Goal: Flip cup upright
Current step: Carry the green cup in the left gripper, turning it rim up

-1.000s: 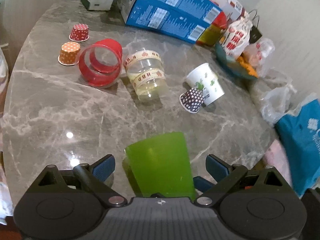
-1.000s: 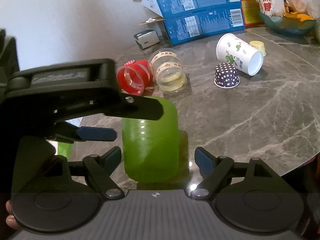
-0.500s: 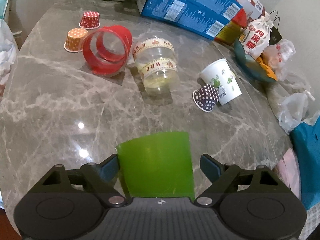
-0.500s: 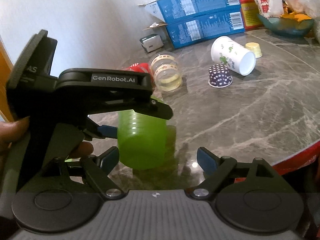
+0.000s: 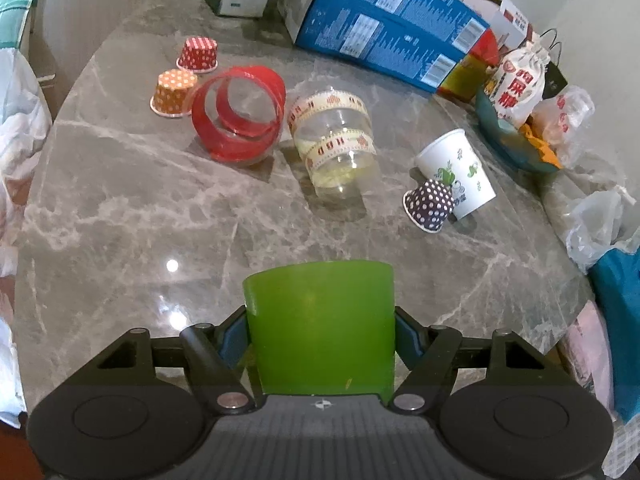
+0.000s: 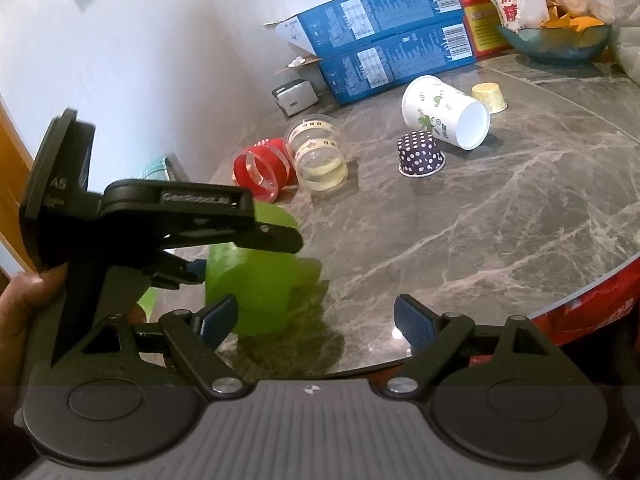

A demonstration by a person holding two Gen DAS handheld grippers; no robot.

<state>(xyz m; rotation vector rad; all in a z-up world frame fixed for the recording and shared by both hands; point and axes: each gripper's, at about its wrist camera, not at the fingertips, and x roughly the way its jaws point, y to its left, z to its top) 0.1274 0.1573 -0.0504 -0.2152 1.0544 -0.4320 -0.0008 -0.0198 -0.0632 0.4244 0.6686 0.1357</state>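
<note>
Gripping the green cup [image 5: 318, 328], the left gripper [image 5: 320, 334] now has both blue pads pressed against the cup's sides, where a second ago they stood spread with gaps on either side; the jaws have clenched on it. In the left wrist view the cup fills the space between the fingers, its flat closed end facing away from the camera, so it looks upside down, mouth toward the table [image 5: 132, 216]. From the right wrist view the cup [image 6: 260, 280] seems to sit low at the table's near edge, with the left gripper [image 6: 192, 268] clamped across it from the left; whether it has left the surface I cannot tell. The right gripper [image 6: 316, 316] hangs back with its jaws released and nothing between them, and it has drawn off a little so the cup now lies toward its left finger [image 6: 218, 314].

The grasp being made, I judge the flip itself comes next: lift, roll the wrist over, set it down mouth up. The smooth tapered plastic may slip during the turn.

Farther off lie a dotted paper cup [image 5: 430, 204] upside down, touching a white cup [image 5: 460, 176] on its side, then a clear tub [image 5: 336, 152] and a red tub [image 5: 240, 116], both on their sides, two more small dotted cups, and blue boxes [image 5: 384, 52] at the back
</note>
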